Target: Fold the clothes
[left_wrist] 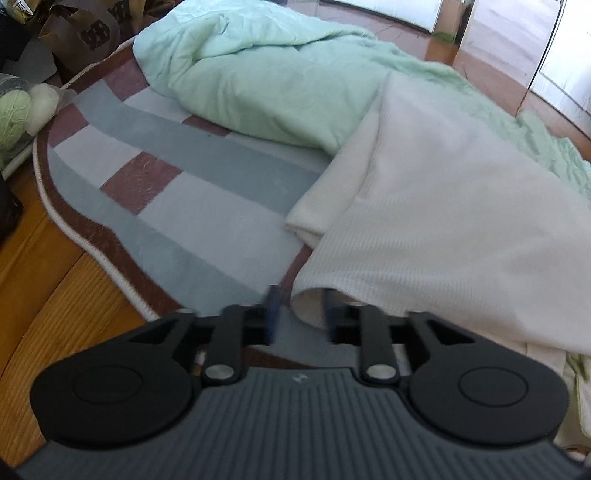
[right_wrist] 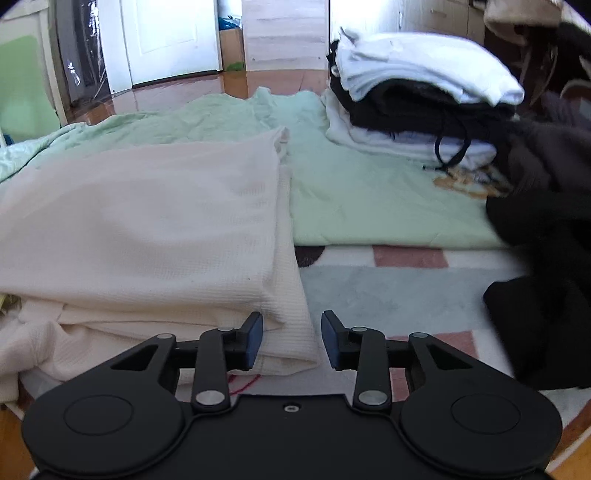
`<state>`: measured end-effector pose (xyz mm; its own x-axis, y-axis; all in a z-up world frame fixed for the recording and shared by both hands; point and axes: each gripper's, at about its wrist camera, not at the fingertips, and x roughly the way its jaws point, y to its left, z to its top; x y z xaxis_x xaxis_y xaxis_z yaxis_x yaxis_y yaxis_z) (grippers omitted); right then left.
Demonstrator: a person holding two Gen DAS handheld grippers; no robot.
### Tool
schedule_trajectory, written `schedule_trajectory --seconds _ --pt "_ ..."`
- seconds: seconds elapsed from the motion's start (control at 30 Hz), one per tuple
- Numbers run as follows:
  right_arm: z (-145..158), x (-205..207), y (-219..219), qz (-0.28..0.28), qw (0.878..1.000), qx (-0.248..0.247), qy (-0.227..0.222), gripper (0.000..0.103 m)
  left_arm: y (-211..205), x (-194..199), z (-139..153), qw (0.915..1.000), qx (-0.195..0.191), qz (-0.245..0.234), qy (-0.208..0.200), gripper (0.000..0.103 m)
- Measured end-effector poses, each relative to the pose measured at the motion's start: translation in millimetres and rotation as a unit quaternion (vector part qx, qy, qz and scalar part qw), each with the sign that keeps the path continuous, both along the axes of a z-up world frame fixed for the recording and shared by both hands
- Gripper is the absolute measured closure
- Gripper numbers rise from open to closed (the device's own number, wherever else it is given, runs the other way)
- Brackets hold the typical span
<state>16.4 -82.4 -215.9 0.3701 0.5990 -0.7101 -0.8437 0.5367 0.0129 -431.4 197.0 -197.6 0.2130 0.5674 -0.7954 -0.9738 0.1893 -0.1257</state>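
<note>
A cream waffle-knit garment (left_wrist: 443, 221) lies folded over on a pale green blanket (left_wrist: 258, 74) and a checked rug (left_wrist: 184, 184). My left gripper (left_wrist: 300, 317) is open at the garment's near left corner. The raised hem sits between its blurred blue fingertips and partly covers the right one. In the right wrist view the same garment (right_wrist: 147, 221) fills the left half. My right gripper (right_wrist: 292, 339) is open over the garment's near right corner, the left fingertip above the cloth and the right one above the rug (right_wrist: 388, 295).
A stack of folded white and black clothes (right_wrist: 417, 92) sits far right on the green blanket (right_wrist: 369, 192). A heap of dark clothes (right_wrist: 546, 240) lies at the right. Yarn balls (left_wrist: 18, 110) and paper bags (left_wrist: 85, 33) stand left on the wood floor (left_wrist: 55, 295).
</note>
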Motion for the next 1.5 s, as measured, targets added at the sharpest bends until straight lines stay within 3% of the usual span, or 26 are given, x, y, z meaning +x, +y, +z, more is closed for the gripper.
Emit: schedule_trajectory --seconds 0.1,0.17,0.23,0.27,0.3,0.37,0.4,0.43,0.47,0.5,0.67,0.77,0.83,0.97,1.03,1.13,1.3,1.4,1.5 --pt "-0.7 4.8 1.2 0.002 1.000 0.007 0.016 0.063 9.2 2.8 -1.9 0.9997 -0.003 -0.006 -0.025 0.060" --pt "2.0 -1.1 6.1 0.011 1.000 0.002 -0.006 0.067 15.2 5.2 -2.4 0.9991 -0.004 -0.012 -0.040 0.065" --pt "12.6 -7.4 10.5 0.031 0.999 0.004 -0.028 0.076 19.4 11.6 3.1 0.9988 0.006 -0.032 -0.037 0.092" --pt "17.9 -10.5 12.7 0.040 0.998 0.005 -0.039 0.087 21.1 12.3 7.8 0.9985 0.013 -0.034 -0.042 0.099" --pt "24.8 -8.4 11.7 0.041 0.999 0.018 -0.022 0.100 22.7 12.4 12.3 0.9980 0.019 -0.035 -0.048 0.100" --pt "38.6 -4.1 9.6 0.041 0.998 0.044 0.014 0.100 26.1 7.2 20.8 0.9967 0.018 -0.024 -0.076 0.101" --pt "46.8 7.3 3.7 0.020 0.993 0.079 0.081 0.100 28.3 4.1 23.6 0.9957 0.007 -0.022 -0.090 0.101" --pt "49.1 22.5 -5.0 0.001 0.975 0.131 0.177 0.100 30.1 1.0 26.0 0.9946 -0.003 -0.020 -0.101 0.101" --pt "51.2 37.6 -13.7 -0.018 0.945 0.182 0.270 0.100 30.5 -2.0 26.9 0.9944 -0.009 -0.022 -0.103 0.101" --pt "53.4 52.8 -22.5 -0.036 0.903 0.231 0.360 0.100 31.0 -4.9 27.8 0.9940 -0.015 -0.025 -0.105 0.101" --pt "33.1 68.2 -38.5 -0.113 0.931 0.140 0.318 0.100 26.3 -12.5 20.6 0.9947 -0.039 -0.037 -0.088 0.101" --pt "13.9 66.1 -41.7 -0.143 0.937 0.077 0.310 0.100 19.6 -11.5 12.2 0.9949 -0.047 -0.040 -0.080 0.101" --pt "12.9 55.7 -37.7 -0.170 0.944 0.039 0.280 0.093 15.4 -10.2 7.8 0.9952 -0.048 -0.039 -0.075 0.101" --pt "21.3 12.5 11.9 -0.043 0.951 0.035 0.305 0.089 18.0 -9.2 16.0 0.9955 -0.026 -0.021 -0.088 0.101" --pt "25.6 -9.1 36.8 0.021 0.948 0.033 0.316 0.078 20.1 -5.4 28.4 0.9939 0.001 -0.025 -0.107 0.101" --pt "31.9 -41.5 74.1 0.117 0.937 0.029 0.329 0.075 23.1 9.5 51.6 0.9917 0.041 -0.039 -0.115 0.101" --pt "42.5 -95.5 136.4 0.274 0.897 0.023 0.345 0.069 23.0 32.5 87.0 0.9863 0.095 -0.066 -0.118 0.101" --pt "16.3 -127.1 163.9 0.250 0.904 -0.019 0.347 0.065 21.0 40.6 97.3 0.9846 0.121 -0.080 -0.098 0.101" --pt "0.0 -135.1 167.4 0.198 0.898 -0.024 0.391 0.062 20.4 45.6 102.2 0.9831 0.135 -0.089 -0.086 0.101"
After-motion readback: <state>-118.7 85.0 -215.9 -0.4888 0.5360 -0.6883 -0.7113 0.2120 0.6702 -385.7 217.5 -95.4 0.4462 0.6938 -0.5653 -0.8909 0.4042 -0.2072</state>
